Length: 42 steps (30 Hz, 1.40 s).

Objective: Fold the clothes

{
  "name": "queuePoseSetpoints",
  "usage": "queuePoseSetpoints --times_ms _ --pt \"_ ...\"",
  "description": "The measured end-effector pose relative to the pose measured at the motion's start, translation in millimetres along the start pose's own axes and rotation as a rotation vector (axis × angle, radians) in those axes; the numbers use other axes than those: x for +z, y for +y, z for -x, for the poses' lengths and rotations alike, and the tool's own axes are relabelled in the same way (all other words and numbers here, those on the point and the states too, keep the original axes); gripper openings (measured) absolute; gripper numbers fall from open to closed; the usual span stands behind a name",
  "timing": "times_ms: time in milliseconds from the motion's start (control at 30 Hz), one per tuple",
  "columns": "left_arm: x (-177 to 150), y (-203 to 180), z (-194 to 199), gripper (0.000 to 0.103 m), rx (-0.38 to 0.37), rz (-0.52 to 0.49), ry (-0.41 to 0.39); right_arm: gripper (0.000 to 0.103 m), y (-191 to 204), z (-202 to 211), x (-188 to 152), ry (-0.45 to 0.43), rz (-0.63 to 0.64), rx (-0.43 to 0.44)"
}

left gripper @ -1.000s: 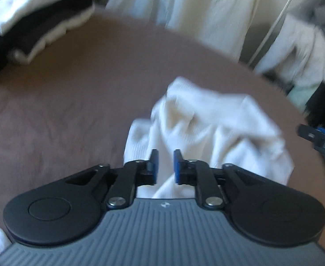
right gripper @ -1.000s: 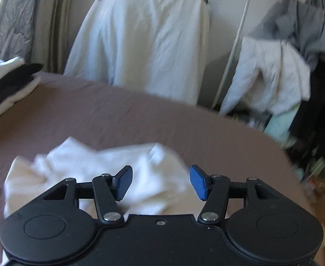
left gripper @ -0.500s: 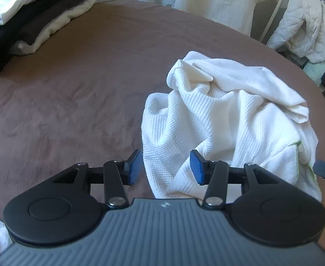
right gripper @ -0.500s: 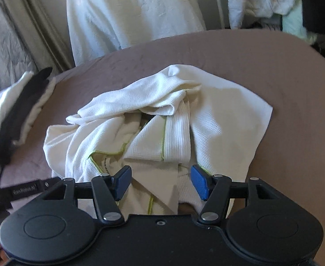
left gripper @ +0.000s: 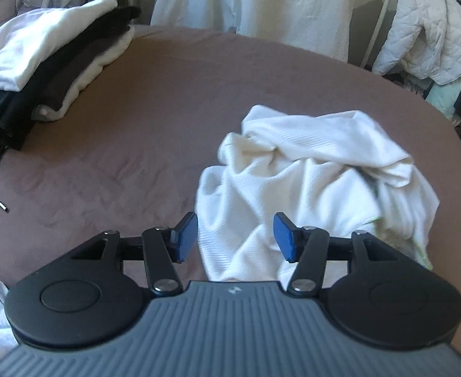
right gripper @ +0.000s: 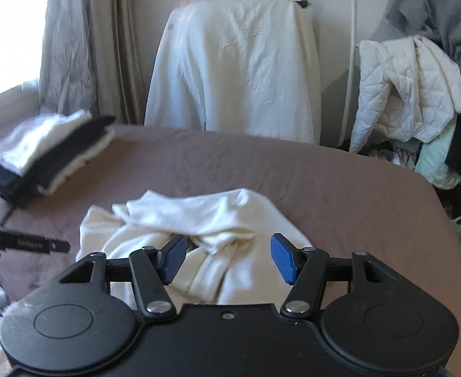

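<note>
Two blue-padded fingers of the left gripper [left gripper: 235, 235] stand apart, holding nothing, at the near edge of a crumpled white garment [left gripper: 312, 182] lying right of centre on the brown bed [left gripper: 155, 110]. Far left sits a stack of folded clothes [left gripper: 45, 62].

From the right wrist, the right gripper [right gripper: 229, 259] is likewise spread and empty, over the same garment's near side. A white quilted jacket [right gripper: 409, 94] hangs far right.
</note>
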<state>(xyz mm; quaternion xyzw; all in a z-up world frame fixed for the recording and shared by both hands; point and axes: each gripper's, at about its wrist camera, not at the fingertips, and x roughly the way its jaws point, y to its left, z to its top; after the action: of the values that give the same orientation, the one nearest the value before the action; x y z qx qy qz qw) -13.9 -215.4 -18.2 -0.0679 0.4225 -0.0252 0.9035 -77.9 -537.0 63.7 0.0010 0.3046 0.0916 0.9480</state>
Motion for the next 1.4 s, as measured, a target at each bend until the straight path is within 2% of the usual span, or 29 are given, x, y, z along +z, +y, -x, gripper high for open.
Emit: queuePoseSetpoints --times_ms 100,267,433,600,767,933,1000,1067,1133,1200,1233,1267,1300,1333,1400 --pt "-4.3 -15.9 -0.4 0.054 -0.004 -0.009 0.005 0.065 -26.9 1.4 7.2 0.060 -0.026 0.016" --pt "-21.5 -32.3 -11.2 0.056 0.011 -0.086 0.013 0.065 -16.8 -11.5 -17.4 0.121 0.002 0.064" --pt "-26.3 -10.8 -16.5 0.057 0.004 -0.112 -0.012 0.065 25.4 -42.6 -59.0 0.148 0.040 0.119" --pt "-14.0 20.9 -20.4 0.062 0.022 -0.075 -0.031 0.065 36.3 -75.9 -73.5 0.155 -0.019 0.188" --pt "-7.1 23.7 -32.1 0.064 -0.071 -0.025 0.011 0.065 19.8 -100.1 -85.8 0.173 -0.139 0.185" --pt "-6.3 -19.1 -42.3 0.065 -0.149 -0.115 0.052 0.066 -4.1 -98.6 -103.4 0.170 -0.210 0.121" --pt "-7.1 -37.0 -46.3 0.066 -0.168 -0.155 0.053 0.066 -12.2 -97.3 -109.9 0.186 -0.247 0.138" --pt "-6.5 -51.7 -54.9 0.074 -0.168 -0.191 0.058 0.066 -16.0 -98.5 -114.8 0.204 -0.275 0.179" --pt "-5.6 -63.0 -70.7 0.088 -0.129 -0.221 0.076 0.066 -15.1 -102.1 -117.5 0.210 -0.293 0.215" --pt "-3.2 -65.5 -85.7 0.096 -0.098 -0.222 0.105 0.067 -10.7 -108.3 -118.4 0.206 -0.316 0.249" --pt "-1.9 -63.8 -91.8 0.097 -0.100 -0.212 0.120 0.068 -8.6 -111.5 -118.8 0.205 -0.328 0.266" --pt "-0.6 -61.3 -95.9 0.096 -0.105 -0.201 0.130 0.068 -6.7 -115.1 -119.2 0.203 -0.349 0.294" --pt "0.3 -58.1 -96.6 0.081 -0.114 -0.187 0.128 0.069 -5.2 -119.4 -119.7 0.203 -0.377 0.334" --pt "1.6 -55.2 -94.4 0.045 -0.115 -0.180 0.116 0.069 -2.9 -124.2 -120.5 0.206 -0.411 0.385" --pt "5.0 -50.1 -85.7 0.019 -0.097 -0.182 0.082 0.069 3.3 -131.7 -122.3 0.219 -0.468 0.473"
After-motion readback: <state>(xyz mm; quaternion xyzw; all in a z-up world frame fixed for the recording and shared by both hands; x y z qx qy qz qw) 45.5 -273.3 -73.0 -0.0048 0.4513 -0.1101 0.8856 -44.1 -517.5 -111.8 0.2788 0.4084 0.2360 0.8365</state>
